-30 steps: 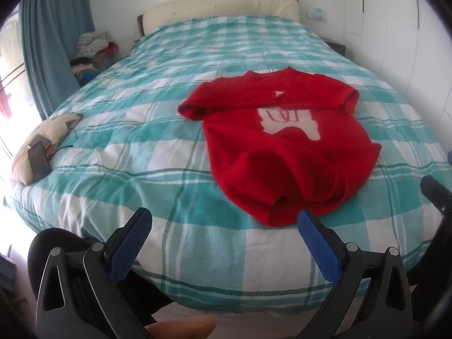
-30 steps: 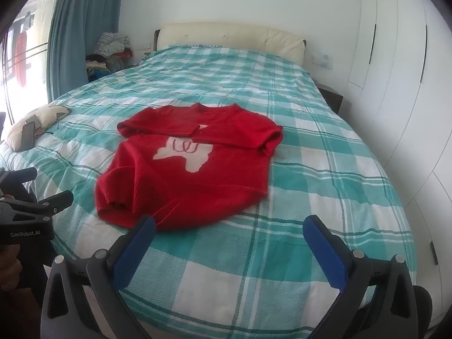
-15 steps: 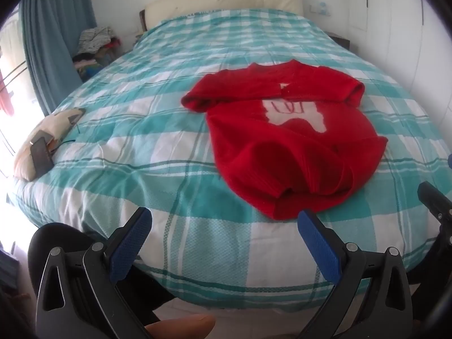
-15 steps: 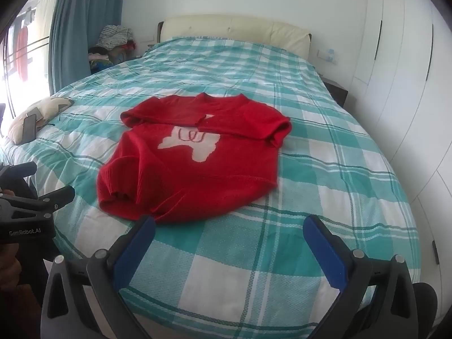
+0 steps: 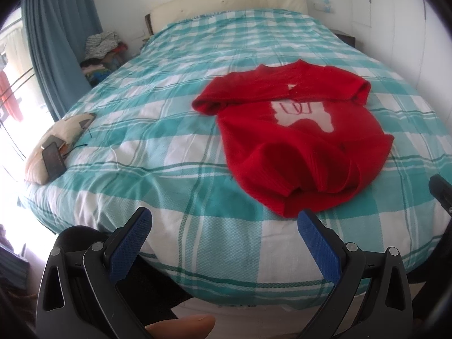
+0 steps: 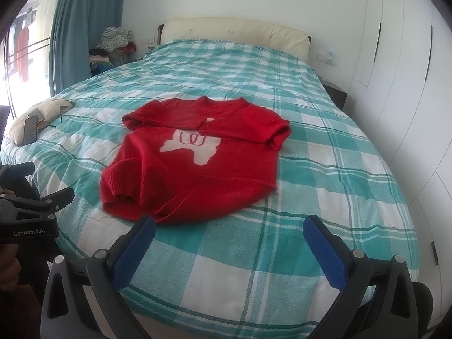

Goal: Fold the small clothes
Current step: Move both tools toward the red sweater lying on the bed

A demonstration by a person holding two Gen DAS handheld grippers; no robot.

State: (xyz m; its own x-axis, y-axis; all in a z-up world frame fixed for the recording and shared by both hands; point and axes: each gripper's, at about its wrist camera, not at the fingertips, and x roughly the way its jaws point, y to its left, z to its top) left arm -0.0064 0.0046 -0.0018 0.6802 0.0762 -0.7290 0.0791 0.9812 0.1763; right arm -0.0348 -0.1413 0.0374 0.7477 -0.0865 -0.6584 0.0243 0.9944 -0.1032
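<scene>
My left gripper (image 5: 223, 231) and right gripper (image 6: 228, 240) hover spread wide and empty at the near edge of the bed (image 6: 325, 147). Beyond them a red sweater (image 6: 195, 163) lies face up on the checked cover, both sleeves already folded across the chest, hem rumpled at the near left. I judge the body fold comes next: I must pinch the hem at both near corners and carry it far toward the collar.
</scene>
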